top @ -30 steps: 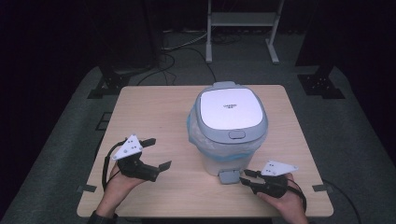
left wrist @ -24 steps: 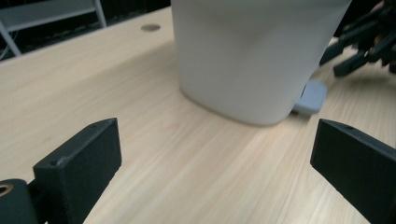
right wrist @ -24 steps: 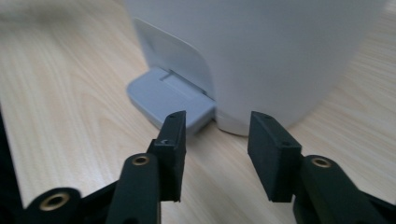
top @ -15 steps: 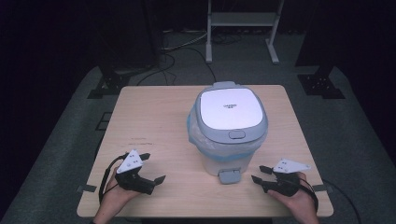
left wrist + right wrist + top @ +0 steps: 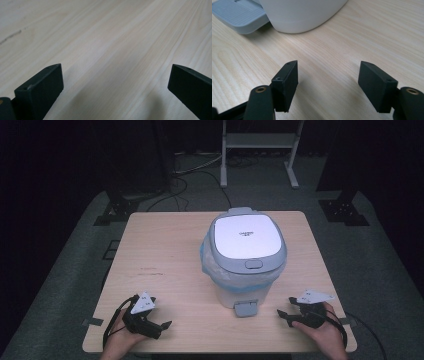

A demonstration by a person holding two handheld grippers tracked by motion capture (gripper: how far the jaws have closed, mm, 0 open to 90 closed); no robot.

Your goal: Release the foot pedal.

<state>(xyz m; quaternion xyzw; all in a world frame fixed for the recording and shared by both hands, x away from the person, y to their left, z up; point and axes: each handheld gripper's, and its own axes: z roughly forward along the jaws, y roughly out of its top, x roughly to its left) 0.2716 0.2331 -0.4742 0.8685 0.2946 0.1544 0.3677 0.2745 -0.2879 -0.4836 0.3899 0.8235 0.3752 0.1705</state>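
Both grippers' jaws wide apart, empty, right gripper [image 5: 286,315] just opening

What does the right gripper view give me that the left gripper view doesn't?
Right gripper view: the white plastic pedal bin and its grey ribbed foot pedal just beyond the right gripper, whose jaws have just been opening with nothing between them. Left gripper view: a faint dark streak on the wood beyond the open left gripper. Both: black jaws apart over the bare light wooden table.
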